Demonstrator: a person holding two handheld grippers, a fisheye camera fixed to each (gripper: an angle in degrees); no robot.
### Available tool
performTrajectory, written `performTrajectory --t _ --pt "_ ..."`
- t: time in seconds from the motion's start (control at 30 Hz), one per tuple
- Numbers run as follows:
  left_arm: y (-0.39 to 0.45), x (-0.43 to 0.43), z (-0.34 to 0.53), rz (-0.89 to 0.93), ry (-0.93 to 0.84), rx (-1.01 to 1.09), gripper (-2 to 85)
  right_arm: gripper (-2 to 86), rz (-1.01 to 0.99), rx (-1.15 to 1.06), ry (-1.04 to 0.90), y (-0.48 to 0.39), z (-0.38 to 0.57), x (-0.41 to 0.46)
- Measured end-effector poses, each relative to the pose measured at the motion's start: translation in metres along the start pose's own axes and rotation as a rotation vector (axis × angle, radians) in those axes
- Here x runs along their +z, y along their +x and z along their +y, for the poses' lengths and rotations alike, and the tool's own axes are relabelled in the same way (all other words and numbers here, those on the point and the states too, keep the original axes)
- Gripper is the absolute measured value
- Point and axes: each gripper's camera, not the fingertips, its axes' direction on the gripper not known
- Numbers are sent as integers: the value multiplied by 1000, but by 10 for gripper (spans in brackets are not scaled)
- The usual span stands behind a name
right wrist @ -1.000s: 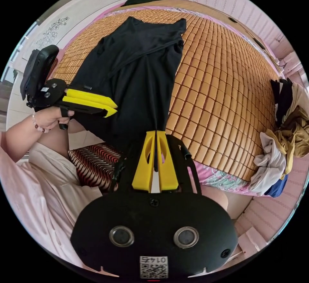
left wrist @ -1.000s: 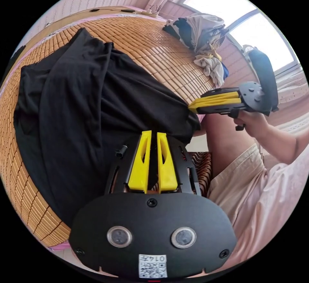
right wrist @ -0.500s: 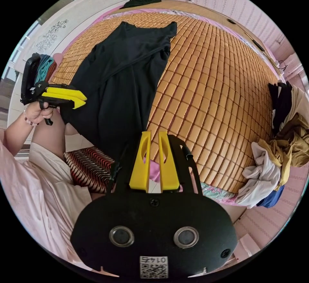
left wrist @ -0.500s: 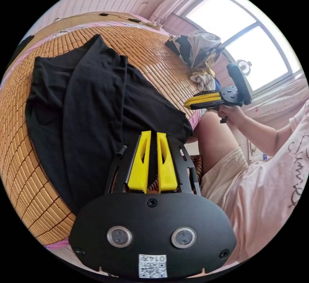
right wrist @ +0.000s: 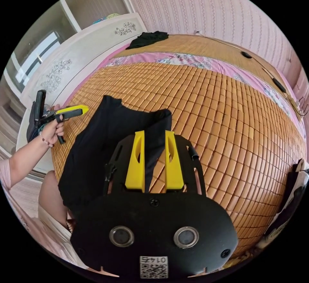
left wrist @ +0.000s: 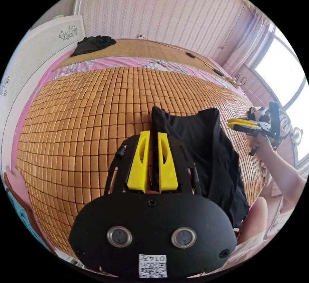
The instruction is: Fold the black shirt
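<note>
**Black shirt on the bed mat, both grippers raised beside it**

Left gripper view. A bamboo mat point(left wrist: 80, 128) of small tan tiles covers the bed, with a pink flowered sheet point(left wrist: 135, 61) showing along its far edge. A dark bundle of cloth point(left wrist: 93, 43) lies on the wooden headboard ledge beyond. The left gripper point(left wrist: 152, 135) sits at centre; its yellow fingers point(left wrist: 139, 162) stand close together with a narrow dark gap between them. Whether cloth is pinched in that gap cannot be told. The black shirt point(left wrist: 212, 154) lies bunched on the mat just right of the fingers, its near end hanging off the bed edge by the person's knee point(left wrist: 254, 215). Further right, a hand point(left wrist: 262, 141) holds the right gripper point(left wrist: 230, 123) above the mat, apart from the shirt, its fingers nearly together.

Right gripper view. At the left, a hand point(right wrist: 51, 130) holds the left gripper point(right wrist: 84, 107) over the mat edge, near the shirt's corner; how far its fingers are parted cannot be told here. The black shirt point(right wrist: 96, 148) lies crumpled on the mat point(right wrist: 225, 119). At centre the right gripper point(right wrist: 154, 135) has its yellow fingers point(right wrist: 173, 164) clearly parted, holding nothing; shirt and mat show through the gap. At the far right edge lies a pile of clothes point(right wrist: 293, 193).
</note>
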Motion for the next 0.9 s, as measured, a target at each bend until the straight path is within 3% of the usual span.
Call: performTrajectory --t 0.13,0.17,0.3,0.53,0.7,0.9 --pt "-7 22 -27 -61 -37 -9 92 78 -99 104 -130 37 -21 43" --pt "-10 30 -33 -48 -73 -9 85 36 -61 105 -140 42 -23 47" --pt "-19 49 -49 -20 -216 -7 21 5 44 105 -92 61 -28 40" --pt "-50 10 -61 146 -48 -146 -9 -3 -3 193 -46 106 -25 20" --pt "-40 -47 -59 192 47 -31 -10 -1 -104 146 83 101 -1 -34" --pt "-21 -159 15 276 143 184 -10 5 -291 -104 219 49 102 -144"
